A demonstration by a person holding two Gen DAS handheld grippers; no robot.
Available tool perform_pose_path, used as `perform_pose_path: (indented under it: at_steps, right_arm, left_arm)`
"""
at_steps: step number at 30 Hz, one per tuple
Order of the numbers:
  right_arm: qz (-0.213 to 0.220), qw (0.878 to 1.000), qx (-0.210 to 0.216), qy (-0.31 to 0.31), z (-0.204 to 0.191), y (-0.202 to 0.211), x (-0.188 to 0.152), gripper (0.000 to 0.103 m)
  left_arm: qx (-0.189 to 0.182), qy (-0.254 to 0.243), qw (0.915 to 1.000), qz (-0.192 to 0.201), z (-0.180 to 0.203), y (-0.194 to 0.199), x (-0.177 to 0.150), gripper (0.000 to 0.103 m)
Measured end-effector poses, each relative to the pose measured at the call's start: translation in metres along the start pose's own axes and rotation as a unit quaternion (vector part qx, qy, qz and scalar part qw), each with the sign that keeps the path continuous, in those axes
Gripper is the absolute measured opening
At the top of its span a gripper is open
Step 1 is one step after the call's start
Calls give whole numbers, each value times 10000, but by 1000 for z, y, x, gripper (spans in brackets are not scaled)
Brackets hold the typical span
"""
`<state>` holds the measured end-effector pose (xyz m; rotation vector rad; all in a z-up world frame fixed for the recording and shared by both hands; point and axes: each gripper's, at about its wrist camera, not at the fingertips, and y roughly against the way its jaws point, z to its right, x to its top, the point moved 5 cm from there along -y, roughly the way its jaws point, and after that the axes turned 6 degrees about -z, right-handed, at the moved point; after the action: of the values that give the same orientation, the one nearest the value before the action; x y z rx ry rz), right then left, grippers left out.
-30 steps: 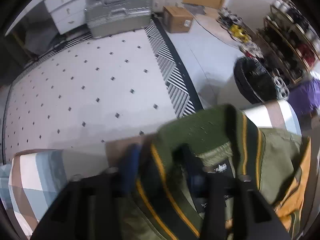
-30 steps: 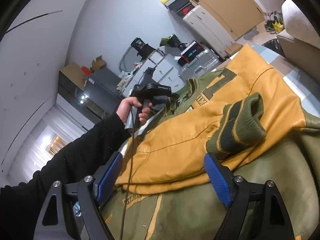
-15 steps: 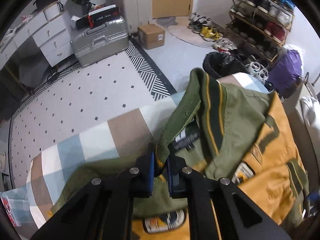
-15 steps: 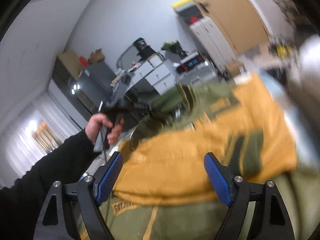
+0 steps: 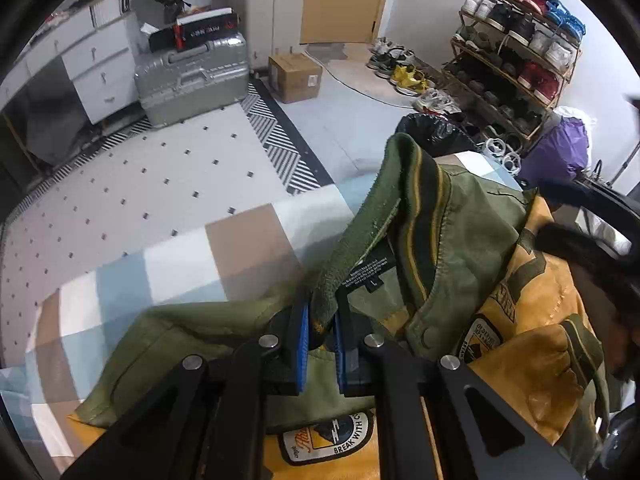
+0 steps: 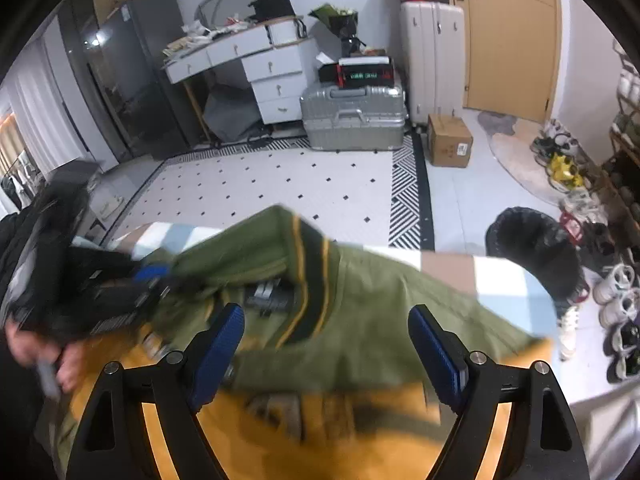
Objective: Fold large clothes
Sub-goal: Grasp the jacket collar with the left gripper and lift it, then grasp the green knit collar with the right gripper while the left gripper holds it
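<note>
1. The left gripper tilts steeply down, its blue pads clenched on the ribbed collar of the green-and-yellow jacket.
2. The right gripper hovers over the jacket, jaws spread wide, grasping nothing.
3. The jacket lies on the checked cover, near side.

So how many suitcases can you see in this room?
2. A silver ribbed suitcase lies flat on the floor beside the white drawers. A cream hard-shell suitcase stands upright behind it, left of the wooden door. Others may be hidden in the clutter.
</note>
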<state>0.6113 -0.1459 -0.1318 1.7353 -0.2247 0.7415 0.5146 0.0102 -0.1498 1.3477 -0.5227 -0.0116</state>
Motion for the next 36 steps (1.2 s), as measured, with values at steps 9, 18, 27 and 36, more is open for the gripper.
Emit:
perform_pose_path:
  at_steps: [9, 18, 27, 36]
  right_arm:
    - [-408, 9909, -607, 1132, -23, -77, 25, 80]
    - [-178, 9914, -678, 1105, -20, -81, 22, 43]
    - [124, 9885, -851, 1241, -26, -52, 18, 18]
    - [756, 9855, -680, 1357, -53, 37, 3, 16]
  left_arm:
    - [31, -358, 9994, 26, 15, -11, -9, 5]
    - [66, -474, 9988, 43, 13, -12, -13, 5]
    - [416, -577, 9975, -23, 18, 0, -18, 4]
    - [495, -499, 9969, 364, 23, 78, -39, 4]
